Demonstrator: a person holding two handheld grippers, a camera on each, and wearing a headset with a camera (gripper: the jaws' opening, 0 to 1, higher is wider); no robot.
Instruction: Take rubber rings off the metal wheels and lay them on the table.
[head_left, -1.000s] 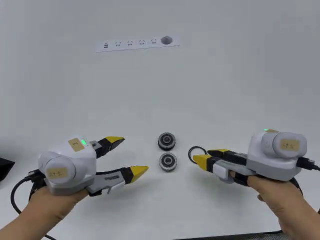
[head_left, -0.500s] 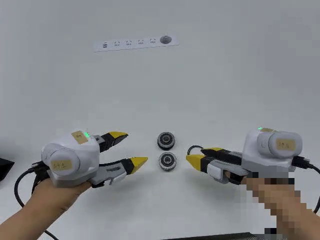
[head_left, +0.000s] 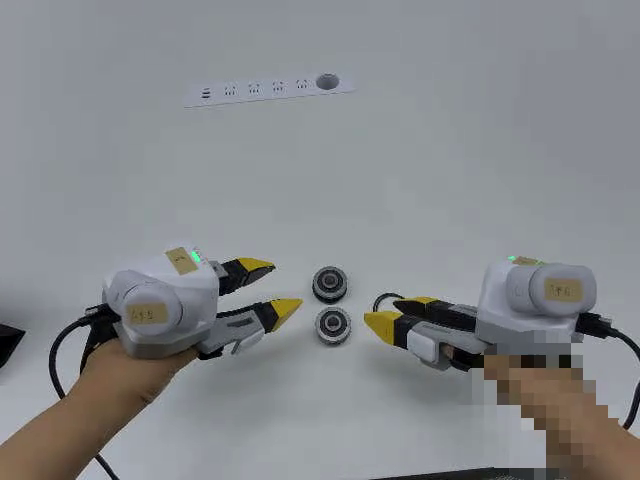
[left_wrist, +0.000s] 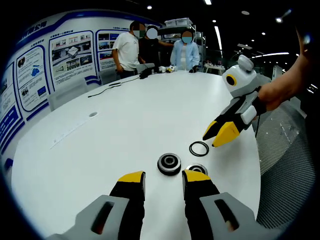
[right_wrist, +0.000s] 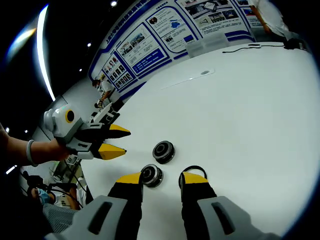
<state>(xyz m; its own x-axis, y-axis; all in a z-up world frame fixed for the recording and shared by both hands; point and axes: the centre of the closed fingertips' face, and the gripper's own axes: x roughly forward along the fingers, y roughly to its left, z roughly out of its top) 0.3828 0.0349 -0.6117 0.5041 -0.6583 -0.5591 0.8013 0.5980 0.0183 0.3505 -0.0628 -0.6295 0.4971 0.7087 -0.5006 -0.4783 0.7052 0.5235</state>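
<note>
Flanking two round dark metal wheels toward the white table's front edge: left gripper and right gripper, jaws spread, likely for bracing and peeling.

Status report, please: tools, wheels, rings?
Left tool, right tool open, empty. Far wheel, near wheel between them. One rubber ring loose beside right tool. Nothing blocking.

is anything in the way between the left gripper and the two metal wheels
Nothing visible. Only bare white table lies between the left gripper and the two black-and-silver metal wheels. The loose black rubber ring lies beyond them, beside the right gripper.
</note>
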